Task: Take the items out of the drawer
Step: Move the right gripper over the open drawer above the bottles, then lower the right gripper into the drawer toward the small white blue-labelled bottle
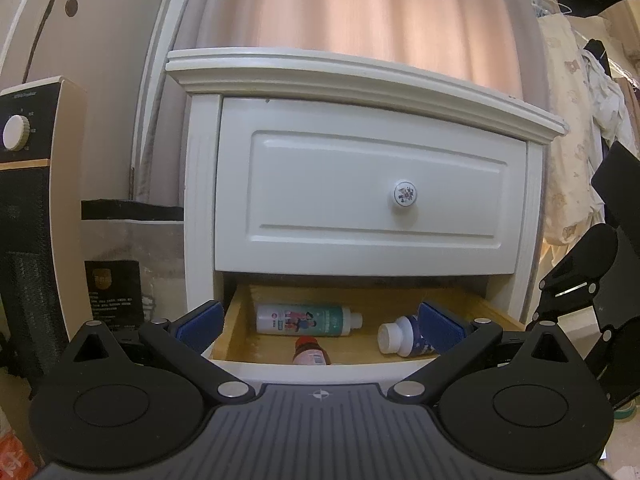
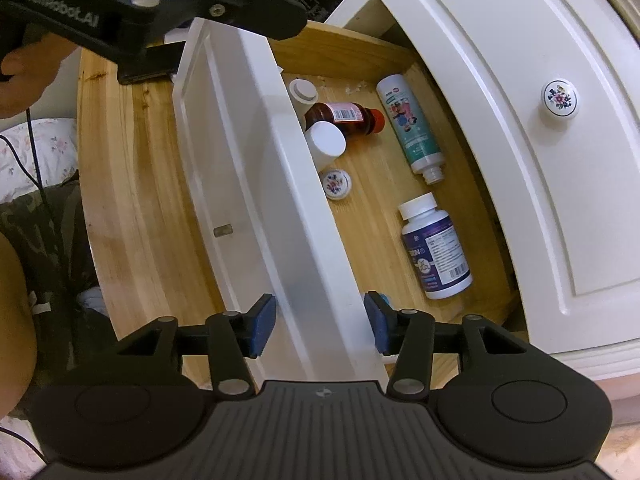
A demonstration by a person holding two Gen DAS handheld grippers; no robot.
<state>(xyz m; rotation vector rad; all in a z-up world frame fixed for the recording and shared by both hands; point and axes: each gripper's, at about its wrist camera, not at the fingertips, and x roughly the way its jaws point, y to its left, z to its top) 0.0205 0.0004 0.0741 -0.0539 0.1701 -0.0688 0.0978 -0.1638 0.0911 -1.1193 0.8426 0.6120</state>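
Drawer (image 2: pixel 280 184), the lower one, stands pulled out with a brown bottle (image 2: pixel 344 118), a teal bottle (image 2: pixel 408 124) and a pill bottle (image 2: pixel 436 248) lying inside. Right gripper (image 2: pixel 316 326) straddles its white front, fingers spread. Left gripper (image 1: pixel 320 320) hovers spread before it.

Warm dim indoor light, sharp focus, strong fisheye bending at edges, dark corners.

A home bedroom: a white nightstand (image 1: pixel 208 184) stands before pink curtains (image 1: pixel 360 12), with hanging clothes (image 1: pixel 576 128) beside it and a space heater (image 1: pixel 32 208).
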